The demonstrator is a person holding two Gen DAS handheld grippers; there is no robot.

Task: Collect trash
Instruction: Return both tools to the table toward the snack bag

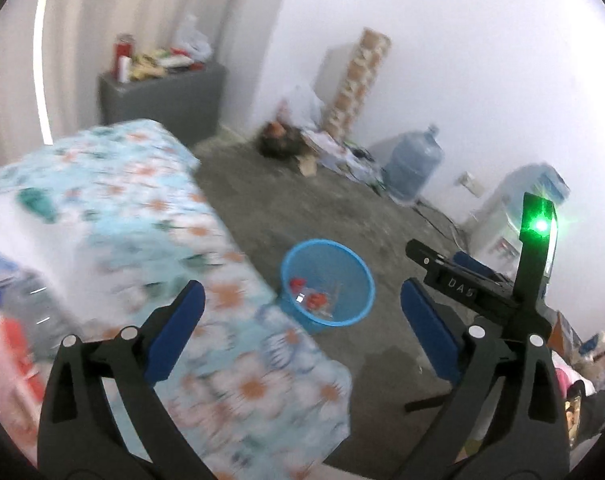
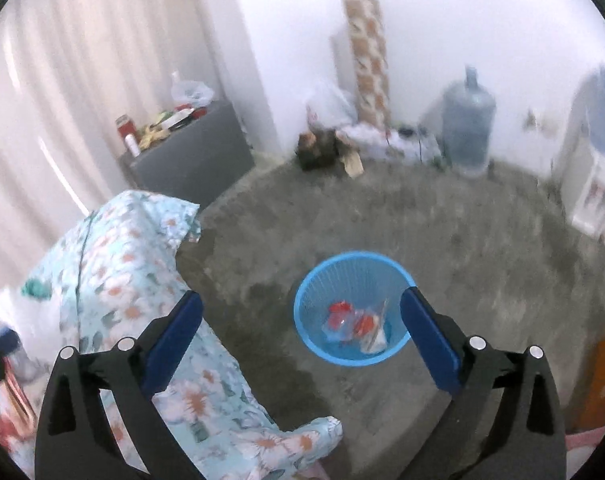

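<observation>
Concrete floor fills the middle of both views, grey and mottled, running back to a white wall and pale curtains. Floral cloth, turquoise with orange and white flowers, drapes a table on the left, its corner hanging down near the camera. Behind it a grey cabinet carries a red jar and a heap of packets. Against the far wall stand a tall patterned box, a blue water jug and, further right, a white water dispenser; a dark pile of litter lies at the foot of the box, though blur keeps me from saying what it holds.

On the floor just beside the draped table sits the blue basket, upright, with trash in its bottom: red and clear wrappers, perhaps crumpled plastic.

Right gripper hangs above the basket with its jaws spread wide and nothing between them; its right finger overlaps the basket rim in this view. Left gripper is likewise spread wide and holds nothing, hovering over the cloth's edge with the basket ahead. A green light glows on the black unit at its right.
</observation>
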